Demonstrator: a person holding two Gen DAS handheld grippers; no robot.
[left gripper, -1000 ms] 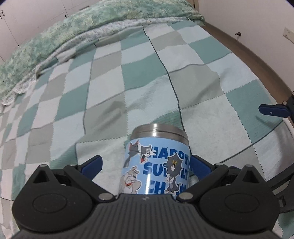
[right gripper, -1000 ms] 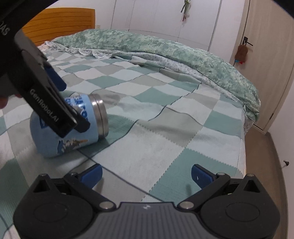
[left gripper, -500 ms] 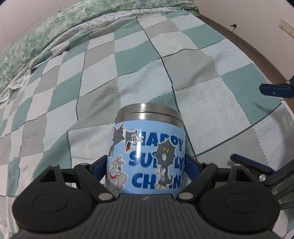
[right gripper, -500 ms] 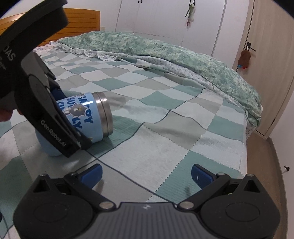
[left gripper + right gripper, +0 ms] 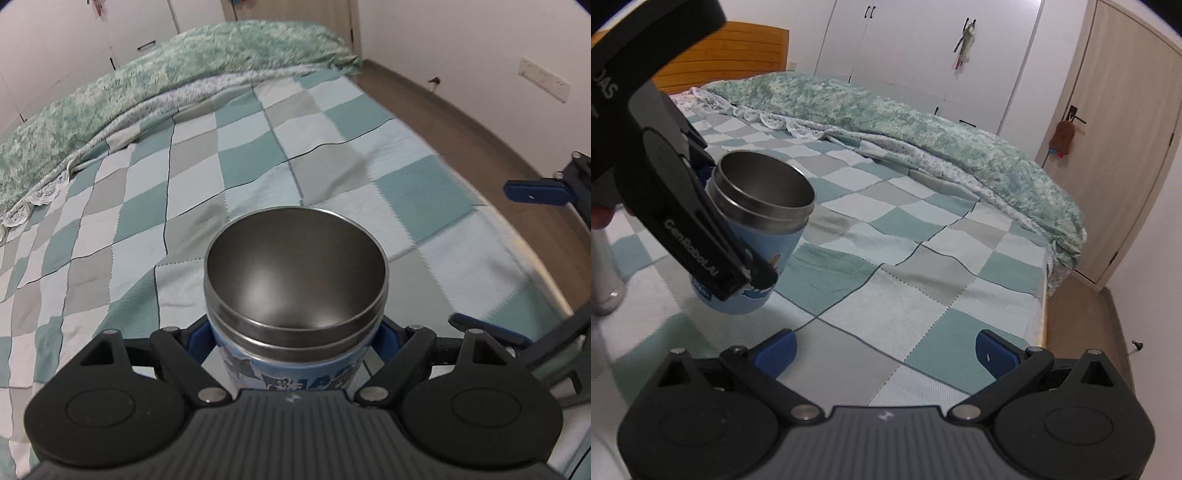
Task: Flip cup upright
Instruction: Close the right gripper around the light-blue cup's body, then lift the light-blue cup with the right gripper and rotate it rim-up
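While the left gripper [image 5: 295, 343] pinches it, the cup [image 5: 295, 280] sits between blue fingers [image 5: 386, 338], mouth up, slightly tilted.
Cup base meets the quilt [image 5: 923, 266]; the right gripper [image 5: 884, 349], fingers spread, hovers nearby, holding nothing.

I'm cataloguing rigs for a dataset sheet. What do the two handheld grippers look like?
Both look alike: a black ribbed body with two round black discs, black linkage bars with silver pivot pins, and blue finger pads. The left gripper carries white "GenRoboLAI" lettering along its side. The right gripper shows a small white logo on its body. No cables or sleeves show.
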